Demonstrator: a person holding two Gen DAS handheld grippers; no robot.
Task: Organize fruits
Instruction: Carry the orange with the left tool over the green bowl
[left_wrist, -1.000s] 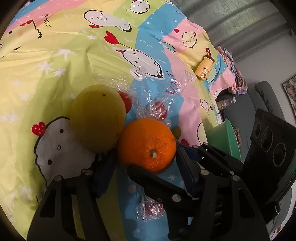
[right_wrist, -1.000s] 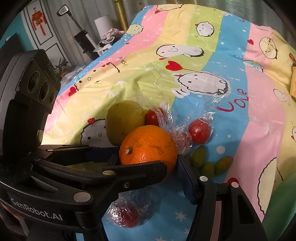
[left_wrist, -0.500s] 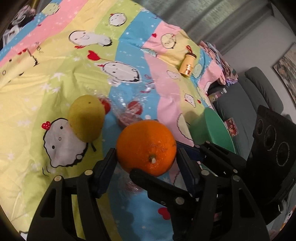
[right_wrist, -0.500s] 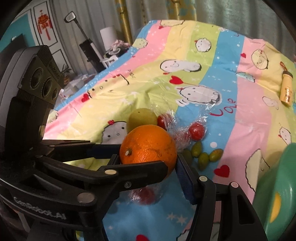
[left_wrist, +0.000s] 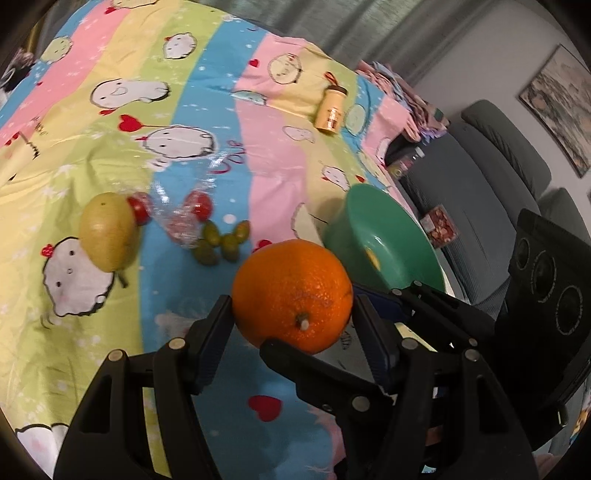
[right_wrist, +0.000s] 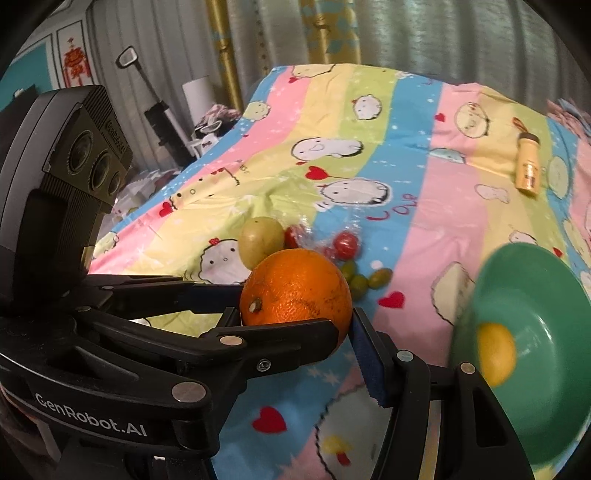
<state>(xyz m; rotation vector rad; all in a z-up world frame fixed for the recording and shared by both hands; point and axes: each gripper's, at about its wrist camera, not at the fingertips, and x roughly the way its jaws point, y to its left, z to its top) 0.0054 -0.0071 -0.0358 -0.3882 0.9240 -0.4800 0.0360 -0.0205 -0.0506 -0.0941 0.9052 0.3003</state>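
Note:
Both grippers clamp one orange (left_wrist: 292, 295), held in the air above the patterned bedsheet; it also shows in the right wrist view (right_wrist: 295, 293). My left gripper (left_wrist: 291, 314) and right gripper (right_wrist: 295, 321) cross each other, each shut on the orange. A green bowl (left_wrist: 391, 254) sits to the right, with a yellow fruit (right_wrist: 495, 352) inside the bowl (right_wrist: 546, 295). On the sheet lie a yellow-green pear (left_wrist: 107, 230), red tomatoes (left_wrist: 199, 205) in clear wrap and small green fruits (left_wrist: 221, 242).
A yellow bottle (left_wrist: 330, 110) lies far back on the sheet. A grey sofa (left_wrist: 491, 155) stands right of the bed. Curtains and a vacuum (right_wrist: 162, 118) stand behind the bed on the left.
Both grippers have lifted the orange up from beside the pear and carried it right, towards the green bowl, which has come into view close by.

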